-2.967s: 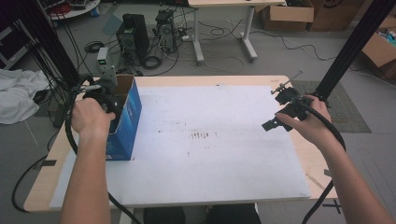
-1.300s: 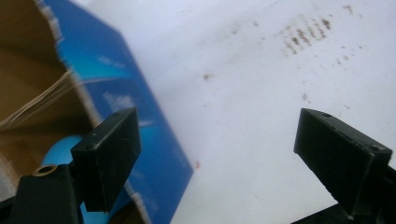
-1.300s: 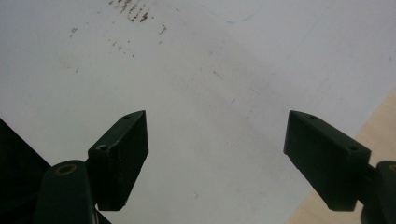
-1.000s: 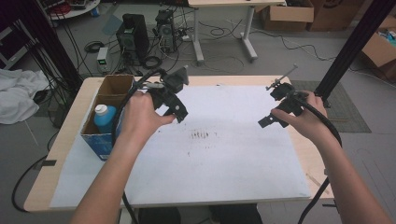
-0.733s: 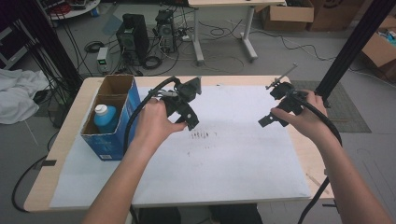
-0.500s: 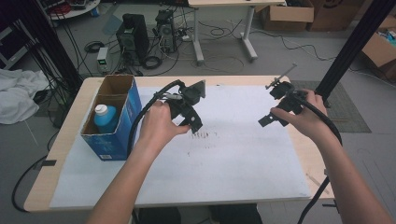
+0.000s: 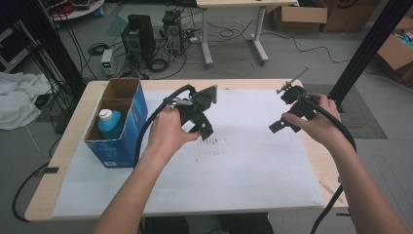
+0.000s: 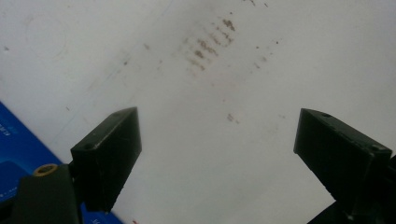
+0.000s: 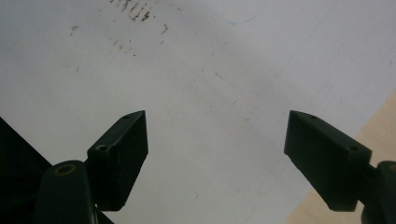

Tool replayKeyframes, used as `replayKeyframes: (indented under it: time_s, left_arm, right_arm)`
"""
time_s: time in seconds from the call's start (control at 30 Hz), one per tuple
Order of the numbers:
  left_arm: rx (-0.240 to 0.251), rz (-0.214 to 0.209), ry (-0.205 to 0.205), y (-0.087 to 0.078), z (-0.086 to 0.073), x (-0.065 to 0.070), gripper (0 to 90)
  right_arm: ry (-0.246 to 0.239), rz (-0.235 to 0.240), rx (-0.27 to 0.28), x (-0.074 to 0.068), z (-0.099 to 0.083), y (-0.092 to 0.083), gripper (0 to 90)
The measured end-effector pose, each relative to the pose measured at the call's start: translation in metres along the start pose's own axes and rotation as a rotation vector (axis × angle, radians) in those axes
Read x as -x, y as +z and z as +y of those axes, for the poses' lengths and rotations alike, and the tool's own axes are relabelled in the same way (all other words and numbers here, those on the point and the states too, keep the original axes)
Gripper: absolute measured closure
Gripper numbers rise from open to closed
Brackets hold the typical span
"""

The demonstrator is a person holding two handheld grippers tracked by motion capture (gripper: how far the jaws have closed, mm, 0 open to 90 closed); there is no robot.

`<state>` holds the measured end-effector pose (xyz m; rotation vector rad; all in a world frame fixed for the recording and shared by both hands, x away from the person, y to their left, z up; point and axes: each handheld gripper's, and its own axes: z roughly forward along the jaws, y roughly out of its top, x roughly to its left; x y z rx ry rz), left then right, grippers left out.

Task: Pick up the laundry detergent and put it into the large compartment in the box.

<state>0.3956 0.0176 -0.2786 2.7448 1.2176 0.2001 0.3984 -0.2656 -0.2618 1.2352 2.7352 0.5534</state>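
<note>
While the blue plastic bottle with a white cap (image 7: 110, 124) sits in the blue cardboard box (image 7: 127, 141) at the desk's left edge, both claws, left (image 7: 207, 114) and right (image 7: 285, 109), hang released and empty, so placement looks done.

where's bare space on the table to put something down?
Most of the white sheet lies bare: the wide near strip in front of both forearms, and the middle gap between the left gripper and right gripper, both open and holding nothing. Crowded at the left edge: the blue box with a bottle in it.
</note>
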Motion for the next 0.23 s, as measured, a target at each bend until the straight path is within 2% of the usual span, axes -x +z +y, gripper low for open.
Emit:
replayKeyframes:
  time_s: [0.23]
  left_arm:
    - [-0.007, 0.025, 0.009, -0.0009, -0.0008, 0.0015, 15.6]
  right_arm:
    - [-0.002, 0.002, 0.002, -0.0012, -0.0009, -0.0008, 21.1]
